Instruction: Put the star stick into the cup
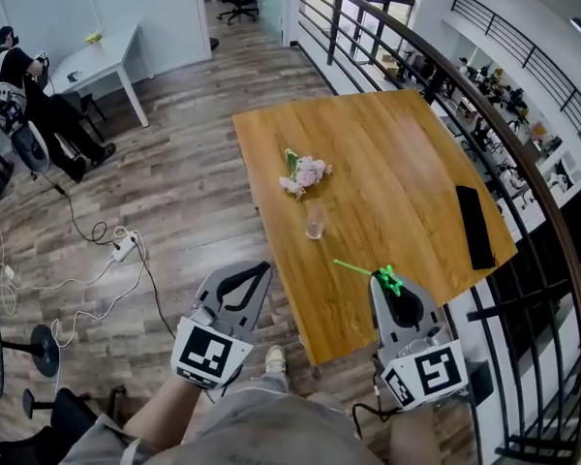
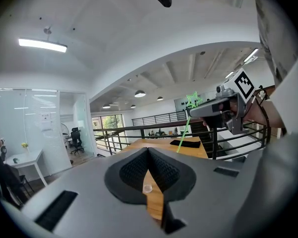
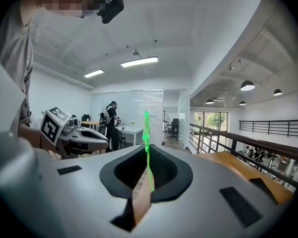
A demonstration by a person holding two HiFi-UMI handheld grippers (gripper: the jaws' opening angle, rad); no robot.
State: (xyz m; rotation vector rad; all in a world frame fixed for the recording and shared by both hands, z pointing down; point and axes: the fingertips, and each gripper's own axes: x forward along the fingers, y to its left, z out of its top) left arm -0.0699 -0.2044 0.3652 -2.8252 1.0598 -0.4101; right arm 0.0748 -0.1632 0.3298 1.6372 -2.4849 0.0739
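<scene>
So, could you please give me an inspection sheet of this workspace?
Surface: wooden table, no spills seen.
Job's things: clear cup upright mid-table; green star stick in right tool.
Clutter: pink flower bunch beyond cup; flat black object near right edge.
Tools: left tool shut, empty, beside table; right tool shut on star stick.
Cables: white power strip and cords on floor, left.
Surroundings: railing right; person by white desk, far left.
</scene>
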